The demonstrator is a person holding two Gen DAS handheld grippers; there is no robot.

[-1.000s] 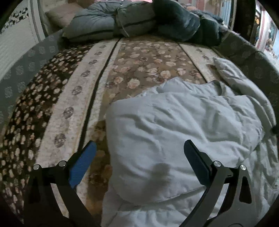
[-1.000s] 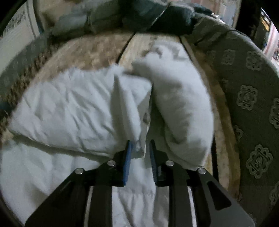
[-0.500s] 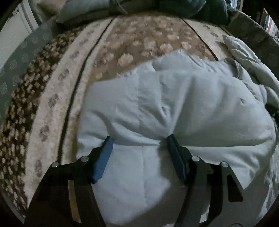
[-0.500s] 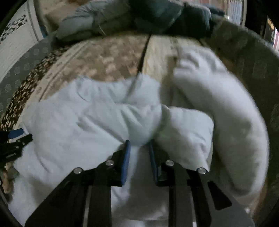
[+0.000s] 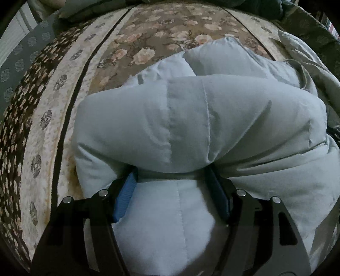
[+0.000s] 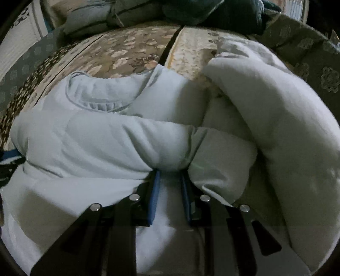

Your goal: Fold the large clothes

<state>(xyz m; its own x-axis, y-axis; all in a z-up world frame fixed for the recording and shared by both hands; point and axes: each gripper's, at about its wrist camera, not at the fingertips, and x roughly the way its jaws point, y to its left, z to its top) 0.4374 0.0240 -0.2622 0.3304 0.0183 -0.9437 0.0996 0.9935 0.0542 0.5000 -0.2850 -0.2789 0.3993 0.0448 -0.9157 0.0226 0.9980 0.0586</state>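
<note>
A large pale blue-white padded coat [image 5: 212, 118] lies on a floral bedspread [image 5: 161, 36]. In the left wrist view my left gripper [image 5: 173, 176] has closed around a thick padded fold of it, the fabric bulging over the fingertips. In the right wrist view my right gripper [image 6: 170, 176] is shut on another fold of the coat [image 6: 102, 138]. One sleeve [image 6: 276, 110] lies as a long roll at the right. The collar with its drawcord [image 6: 99, 95] faces up behind the fold.
Dark pillows and cushions [image 6: 191, 10] are piled at the head of the bed. A grey patterned border [image 6: 318, 70] edges the bed on the right, and another [image 5: 23, 55] on the left. Bare bedspread lies beyond the coat.
My left gripper moved onto the coat and narrowed from wide open to a grip on a padded fold. My right gripper kept its hold and carried its fold across, doubling the coat over.
</note>
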